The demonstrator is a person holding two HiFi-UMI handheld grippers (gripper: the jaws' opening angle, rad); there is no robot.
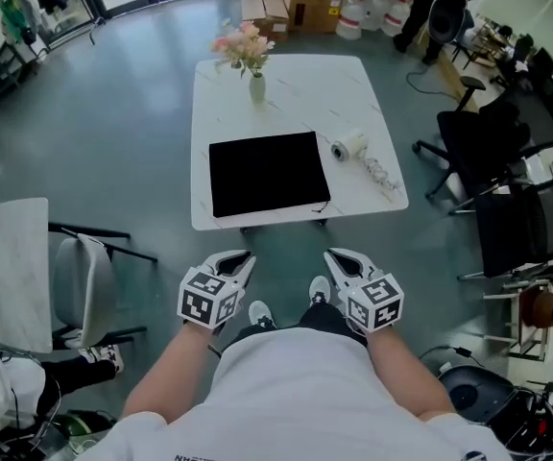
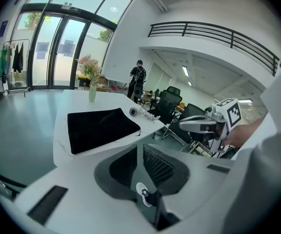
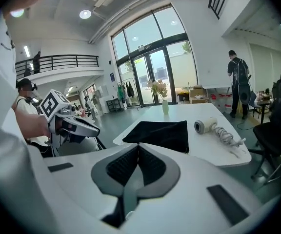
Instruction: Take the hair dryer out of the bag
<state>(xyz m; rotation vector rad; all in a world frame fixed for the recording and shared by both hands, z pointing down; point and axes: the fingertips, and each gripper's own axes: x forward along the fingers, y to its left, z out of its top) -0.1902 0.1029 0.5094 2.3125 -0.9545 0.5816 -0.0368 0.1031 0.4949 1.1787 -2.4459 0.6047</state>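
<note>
The bag (image 1: 268,173) hides its inside; the left edge crops a seated person (image 1: 3,387).

The table (image 1: 296,94) stands in front of me. The bag (image 1: 268,173) lies on its near half, more to the left. The hair dryer (image 1: 350,146) lies on the table just right of the bag, not in it, and its cord (image 1: 380,171) runs toward the near right corner. The vase (image 1: 256,87) stands behind the bag. My left gripper (image 1: 241,257) and right gripper (image 1: 337,255) are side by side before the near edge. Office chairs (image 1: 492,142) stand right of the table, boxes (image 1: 300,3) behind it.
</note>
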